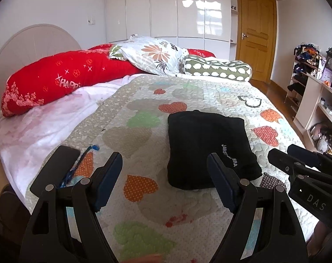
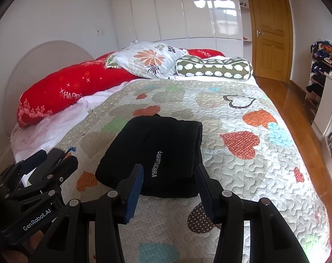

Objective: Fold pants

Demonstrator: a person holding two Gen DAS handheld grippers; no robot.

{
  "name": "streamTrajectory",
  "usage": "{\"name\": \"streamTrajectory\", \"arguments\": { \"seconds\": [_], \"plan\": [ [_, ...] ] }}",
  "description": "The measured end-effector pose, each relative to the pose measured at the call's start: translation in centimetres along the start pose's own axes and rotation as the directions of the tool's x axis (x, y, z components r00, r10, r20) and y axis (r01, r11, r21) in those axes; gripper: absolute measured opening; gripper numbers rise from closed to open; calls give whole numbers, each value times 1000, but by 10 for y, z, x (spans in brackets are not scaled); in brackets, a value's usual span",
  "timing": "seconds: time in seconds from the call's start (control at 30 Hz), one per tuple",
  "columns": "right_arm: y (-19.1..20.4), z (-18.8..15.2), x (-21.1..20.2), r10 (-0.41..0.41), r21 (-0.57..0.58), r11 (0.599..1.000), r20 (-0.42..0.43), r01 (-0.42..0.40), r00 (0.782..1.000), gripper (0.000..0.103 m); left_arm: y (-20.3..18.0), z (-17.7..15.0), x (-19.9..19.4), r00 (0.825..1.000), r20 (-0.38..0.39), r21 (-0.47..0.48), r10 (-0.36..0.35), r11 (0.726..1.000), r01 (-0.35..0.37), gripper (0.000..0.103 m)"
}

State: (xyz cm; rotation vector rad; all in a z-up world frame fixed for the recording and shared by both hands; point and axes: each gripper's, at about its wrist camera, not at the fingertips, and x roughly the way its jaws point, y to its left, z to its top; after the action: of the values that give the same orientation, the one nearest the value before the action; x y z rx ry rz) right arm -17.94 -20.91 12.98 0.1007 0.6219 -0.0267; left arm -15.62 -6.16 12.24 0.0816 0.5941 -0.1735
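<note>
The black pants (image 1: pixel 209 144) lie folded into a compact rectangle on the heart-patterned quilt (image 1: pixel 144 131), with white lettering facing up. My left gripper (image 1: pixel 164 156) is open and holds nothing; it hovers over the quilt just left of the pants' near corner. In the right wrist view the pants (image 2: pixel 166 144) lie straight ahead. My right gripper (image 2: pixel 169 168) stands open above their near edge, and its pads do not press on the cloth. Each gripper shows in the other's view: the right gripper (image 1: pixel 284 151) at the right edge, the left gripper (image 2: pixel 58 157) at the lower left.
A red bolster (image 1: pixel 56 83), a floral pillow (image 1: pixel 152 54) and a green patterned bolster (image 1: pixel 216 68) lie at the head of the bed. A dark flat object (image 1: pixel 56 166) with a blue cord (image 1: pixel 78 166) lies near the quilt's left edge. Cluttered shelves (image 1: pixel 308 70) and wooden floor (image 2: pixel 286 100) are to the right.
</note>
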Motion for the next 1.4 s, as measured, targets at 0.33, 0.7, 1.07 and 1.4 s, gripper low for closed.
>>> {"name": "streamTrajectory", "arguments": {
  "seconds": [0.33,0.7,1.07,1.4],
  "plan": [
    [1,-3,-1,4,3,1000,-4,-4,1000,47,-1,-4,-1,1000,-8,-5,-2,1000,2,80],
    [1,-5,4,7,1,1000,-19,-7,1000,47,1,-8,2,1000,-20,-14,-7,1000,6,80],
    [-2,-5,7,2,2,1000,-29,-2,1000,47,-1,-8,3,1000,-22,-8,-10,1000,9,80],
    [-1,-6,7,4,-5,1000,-30,-4,1000,47,-2,-8,3,999,-30,-11,-19,1000,19,80]
  ]
}}
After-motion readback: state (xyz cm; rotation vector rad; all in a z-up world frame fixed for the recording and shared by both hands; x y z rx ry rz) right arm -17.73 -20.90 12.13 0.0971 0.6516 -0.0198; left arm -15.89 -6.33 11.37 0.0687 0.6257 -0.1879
